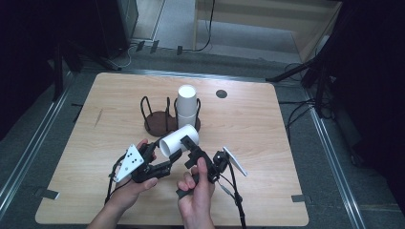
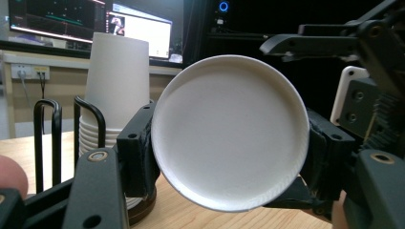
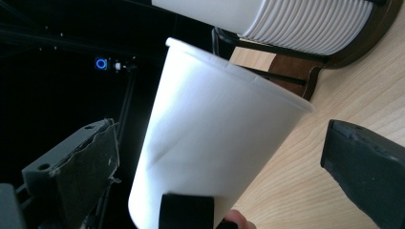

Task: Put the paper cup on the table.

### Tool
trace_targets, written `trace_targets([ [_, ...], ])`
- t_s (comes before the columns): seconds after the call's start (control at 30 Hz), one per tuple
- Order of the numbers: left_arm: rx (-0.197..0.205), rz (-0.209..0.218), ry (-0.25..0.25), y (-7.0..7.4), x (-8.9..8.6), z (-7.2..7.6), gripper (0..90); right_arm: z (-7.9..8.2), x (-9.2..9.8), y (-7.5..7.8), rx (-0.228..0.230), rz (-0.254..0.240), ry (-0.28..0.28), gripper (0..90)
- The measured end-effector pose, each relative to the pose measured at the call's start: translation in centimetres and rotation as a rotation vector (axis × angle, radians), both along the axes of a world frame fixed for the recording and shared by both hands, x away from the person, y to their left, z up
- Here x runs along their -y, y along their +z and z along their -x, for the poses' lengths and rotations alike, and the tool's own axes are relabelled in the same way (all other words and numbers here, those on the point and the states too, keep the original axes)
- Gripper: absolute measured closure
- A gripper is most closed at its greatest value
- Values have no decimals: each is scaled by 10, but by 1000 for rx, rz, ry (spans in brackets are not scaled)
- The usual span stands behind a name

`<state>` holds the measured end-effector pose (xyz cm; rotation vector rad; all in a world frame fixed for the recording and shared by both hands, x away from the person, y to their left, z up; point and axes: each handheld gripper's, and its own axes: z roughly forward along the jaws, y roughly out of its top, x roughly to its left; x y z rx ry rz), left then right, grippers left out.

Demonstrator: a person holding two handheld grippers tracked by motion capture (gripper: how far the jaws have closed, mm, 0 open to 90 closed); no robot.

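Observation:
A white paper cup (image 1: 177, 139) lies on its side in the air above the near middle of the table. My left gripper (image 1: 168, 152) is shut on its base end; in the left gripper view the cup's round bottom (image 2: 229, 133) faces the camera between the two black pads (image 2: 138, 152). My right gripper (image 1: 191, 145) comes in from the right and stands open astride the cup's wall (image 3: 215, 129), with a gap showing at each pad (image 3: 90, 167). Behind, a stack of white cups (image 1: 187, 102) stands in a dark wooden holder (image 1: 157, 125).
The holder's left bay, ringed by black wire loops (image 1: 149, 107), has no cups in it. The cup stack (image 2: 114, 81) and wire loops (image 2: 47, 138) stand close behind the held cup. A small black disc (image 1: 221, 94) sits on the wooden table (image 1: 267, 143) at the back.

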<state>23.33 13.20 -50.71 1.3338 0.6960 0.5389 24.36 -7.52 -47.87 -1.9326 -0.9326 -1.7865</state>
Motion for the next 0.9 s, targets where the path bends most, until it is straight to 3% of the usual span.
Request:
trace_targets([
  [0.13,-5,-3,-5,0,1,0,337,-5,0,-5,-34,-40,-7,0],
  [0.37,-11,-13,-15,-2,3,1,338,-10,-1,-9,-54,-72,-4,0],
  [0.6,-29,-36,-16,-4,5,1,337,-22,2,-17,-112,-118,10,10],
  [0.9,-26,-42,-5,-5,3,0,338,-26,2,-17,-135,-172,0,46],
])
